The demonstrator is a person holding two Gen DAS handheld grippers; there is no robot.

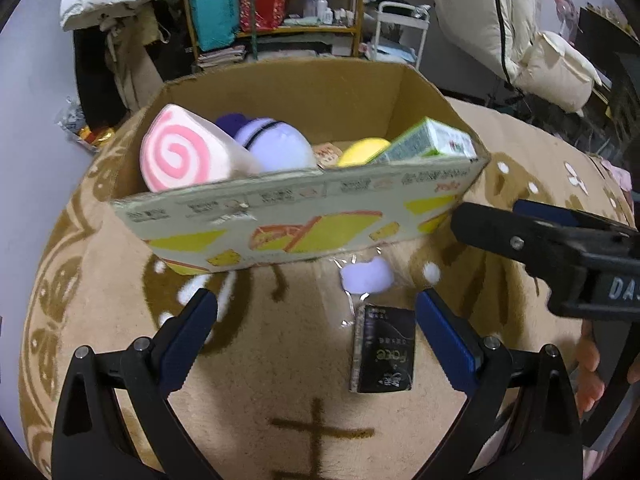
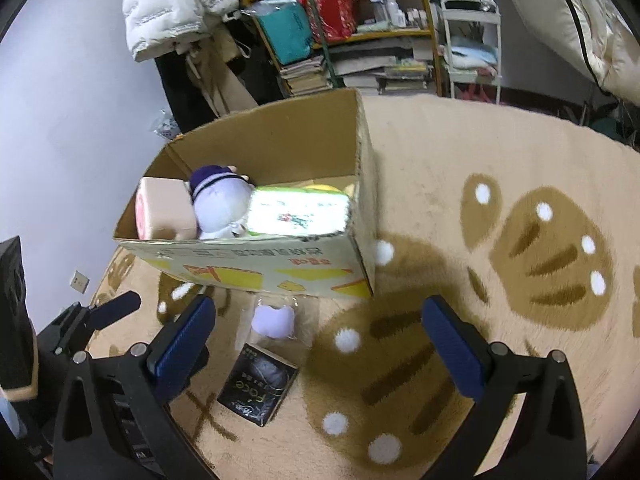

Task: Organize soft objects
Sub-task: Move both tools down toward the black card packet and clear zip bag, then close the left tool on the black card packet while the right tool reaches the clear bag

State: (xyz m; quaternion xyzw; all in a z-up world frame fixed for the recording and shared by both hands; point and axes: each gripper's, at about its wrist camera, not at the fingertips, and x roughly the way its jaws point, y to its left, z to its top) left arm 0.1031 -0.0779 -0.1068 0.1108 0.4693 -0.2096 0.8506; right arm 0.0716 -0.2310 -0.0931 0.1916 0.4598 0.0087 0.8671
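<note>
A cardboard box (image 1: 280, 216) (image 2: 248, 268) stands on the beige rug. Inside lie a pink swirl roll cushion (image 1: 180, 152) (image 2: 164, 208), a lavender plush with a purple cap (image 1: 272, 144) (image 2: 216, 208), a yellow plush (image 1: 362, 152) and a green tissue pack (image 1: 428, 144) (image 2: 296, 212). A small lavender plush in a clear wrapper (image 1: 366, 278) (image 2: 274, 320) and a black packet (image 1: 382, 350) (image 2: 258, 386) lie in front of the box. My left gripper (image 1: 316, 332) is open and empty above them. My right gripper (image 2: 318, 340) is open and empty; it also shows in the left wrist view (image 1: 520, 236).
The beige rug with brown patterns (image 2: 520, 264) spreads to the right of the box. A yellow shelf with bags and books (image 1: 276, 8) (image 2: 352, 28), a white cart (image 2: 468, 44) and hanging white jackets (image 2: 176, 4) stand behind.
</note>
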